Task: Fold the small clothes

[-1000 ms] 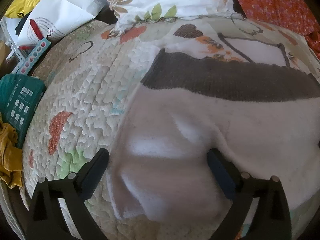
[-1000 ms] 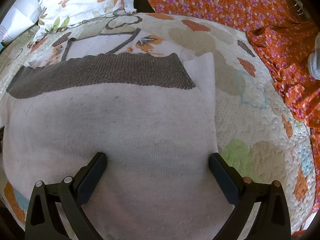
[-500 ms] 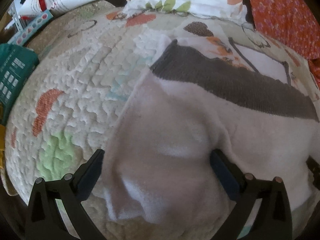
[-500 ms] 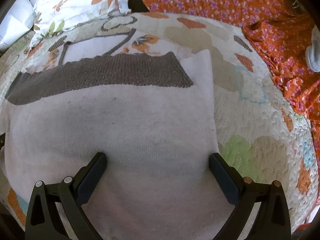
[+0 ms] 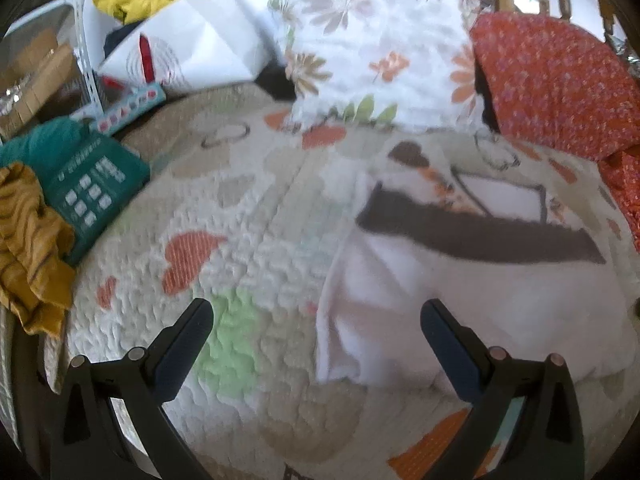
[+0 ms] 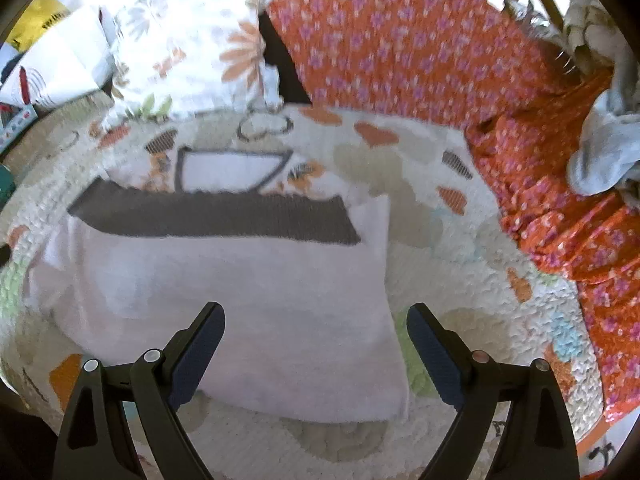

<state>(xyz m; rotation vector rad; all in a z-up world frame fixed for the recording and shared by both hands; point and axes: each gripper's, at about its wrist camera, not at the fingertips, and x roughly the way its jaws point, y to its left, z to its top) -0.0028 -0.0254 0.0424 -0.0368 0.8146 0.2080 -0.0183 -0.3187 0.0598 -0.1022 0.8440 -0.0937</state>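
- Both grippers have pulled up and back from the white knit garment (image 6: pixel 224 304) since the earlier frames; its near hem, then under the fingers, now lies beyond them on the quilt (image 5: pixel 248 248).
- Right gripper (image 6: pixel 316 332): jaws wide but just closing a little, nothing between them; it hovers above the garment's near right corner.
- Left gripper (image 5: pixel 316 326): jaws spread wide and empty, hanging over the garment's near left edge, where a rumpled flap (image 5: pixel 360 320) sits loose.
- The garment lies flat in the middle of the quilt, already doubled over by the look of it, its dark grey band (image 6: pixel 216 216) along the far edge.
- Beyond that band rest a floral pillow (image 5: pixel 380 52) and an orange flowered cloth (image 6: pixel 400 40); well left of the garment sits a teal package (image 5: pixel 92 188).
- Handling, as I judge it: light, soft, limp knit that sags and stretches. Pinch both layers at the corners of an edge, one per gripper, and lift evenly so the fold does not slide apart.
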